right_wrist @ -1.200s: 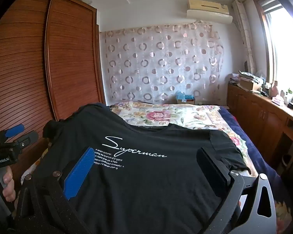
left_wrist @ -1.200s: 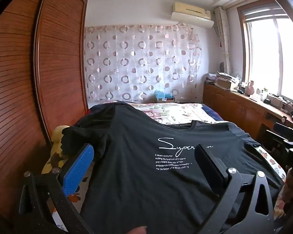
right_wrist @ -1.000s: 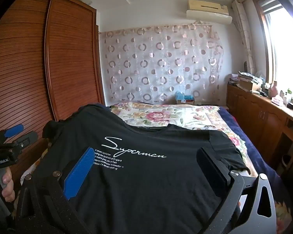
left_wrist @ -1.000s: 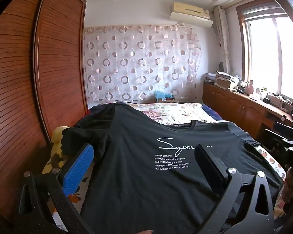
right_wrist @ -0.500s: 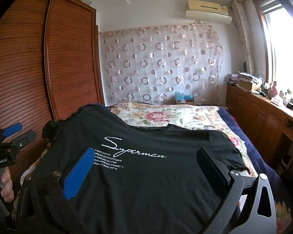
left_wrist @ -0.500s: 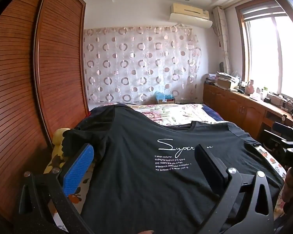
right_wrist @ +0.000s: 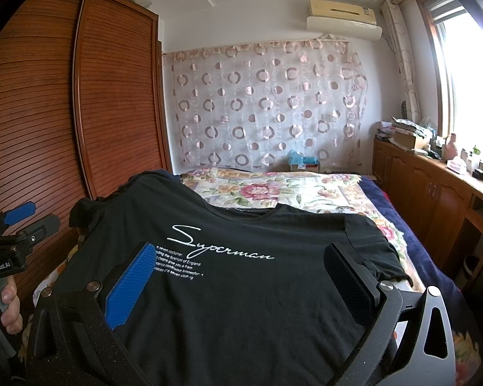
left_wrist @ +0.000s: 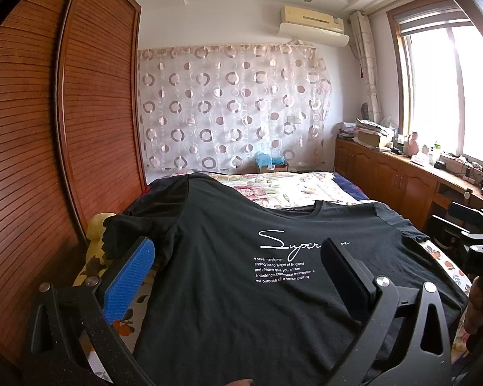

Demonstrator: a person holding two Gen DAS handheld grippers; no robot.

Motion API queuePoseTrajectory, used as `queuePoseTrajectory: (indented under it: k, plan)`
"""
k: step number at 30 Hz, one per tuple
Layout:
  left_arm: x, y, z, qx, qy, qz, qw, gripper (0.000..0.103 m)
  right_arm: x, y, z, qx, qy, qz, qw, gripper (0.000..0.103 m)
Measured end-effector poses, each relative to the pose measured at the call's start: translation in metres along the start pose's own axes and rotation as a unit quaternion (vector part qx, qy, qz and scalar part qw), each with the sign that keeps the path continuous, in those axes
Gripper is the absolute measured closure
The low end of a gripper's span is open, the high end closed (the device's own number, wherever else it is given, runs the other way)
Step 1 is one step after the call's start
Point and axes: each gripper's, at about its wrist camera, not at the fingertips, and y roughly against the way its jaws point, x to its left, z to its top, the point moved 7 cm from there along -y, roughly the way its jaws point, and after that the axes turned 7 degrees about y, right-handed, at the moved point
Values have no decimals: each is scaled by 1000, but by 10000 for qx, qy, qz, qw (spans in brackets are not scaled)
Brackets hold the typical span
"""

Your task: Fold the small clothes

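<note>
A black T-shirt with white "Superman" lettering lies front up on the floral bed sheet, neck toward the far wall. Its left sleeve is bunched near the wardrobe, and its right sleeve lies flat. My left gripper hovers open over the shirt's lower left part with nothing between its fingers. My right gripper hovers open over the lower right part, also holding nothing. Each view shows the other gripper at its edge, held in a hand.
A slatted wooden wardrobe runs along the bed's left side. Low wooden cabinets with clutter on top stand under the window on the right. A yellow cushion sits at the bed's left edge. A patterned curtain hangs behind the bed.
</note>
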Motion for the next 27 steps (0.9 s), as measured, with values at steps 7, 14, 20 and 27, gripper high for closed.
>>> queuePoseTrajectory:
  k: [7,14,20,27]
  plan:
    - [1,1,4,-6,-3,1,10000,0,0,0,0,-1,1,0,10000,0]
    - [1,2,4,-12,-5,-2,10000,0,-2,-1,-1,6,-11,2,10000,0]
    - [0,8,9,6,1,-5,10000,0,-3,-1,-1,5,-15,1,10000,0]
    - [-1,7,8,11,-4,-8,10000,0,-3,0,-1,6,-19,4,10000,0]
